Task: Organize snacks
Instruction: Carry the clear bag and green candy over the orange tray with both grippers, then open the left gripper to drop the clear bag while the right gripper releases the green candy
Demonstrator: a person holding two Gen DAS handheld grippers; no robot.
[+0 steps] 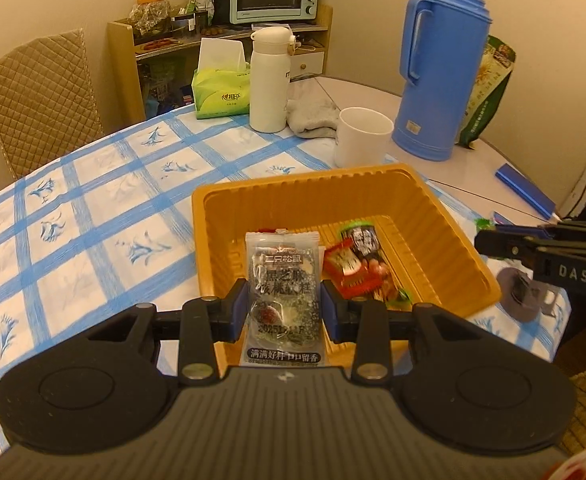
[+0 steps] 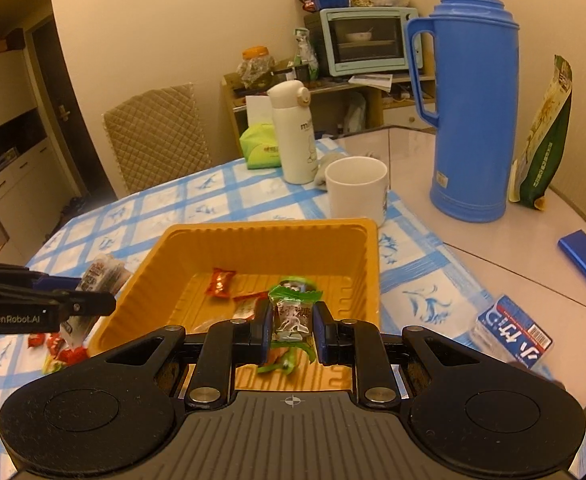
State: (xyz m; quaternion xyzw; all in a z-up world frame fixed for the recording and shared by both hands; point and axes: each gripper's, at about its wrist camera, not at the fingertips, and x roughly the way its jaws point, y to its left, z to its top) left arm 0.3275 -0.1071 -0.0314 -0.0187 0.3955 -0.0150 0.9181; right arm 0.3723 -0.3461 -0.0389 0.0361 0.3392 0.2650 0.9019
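Note:
My left gripper [image 1: 285,294] is shut on a clear grey snack packet [image 1: 283,252] with printed text, held over the near rim of the orange tray [image 1: 433,216]. A red packet [image 1: 343,262] and a dark packet [image 1: 363,240] lie inside the tray. My right gripper [image 2: 293,316] is shut on a green-wrapped candy [image 2: 293,292], over the near edge of the same orange tray [image 2: 367,264], where a red candy [image 2: 221,282] lies. Each gripper shows in the other's view: the right gripper [image 1: 483,242] at the tray's right side, the left gripper [image 2: 107,304] at its left.
Behind the tray stand a white mug [image 2: 357,190], a blue thermos [image 2: 475,120], a white bottle [image 2: 295,136] and a green tissue pack [image 1: 221,94]. Loose red candies [image 2: 61,350] lie left of the tray, a blue-and-white box [image 2: 513,330] to its right. A quilted chair [image 1: 41,100] stands at the far side.

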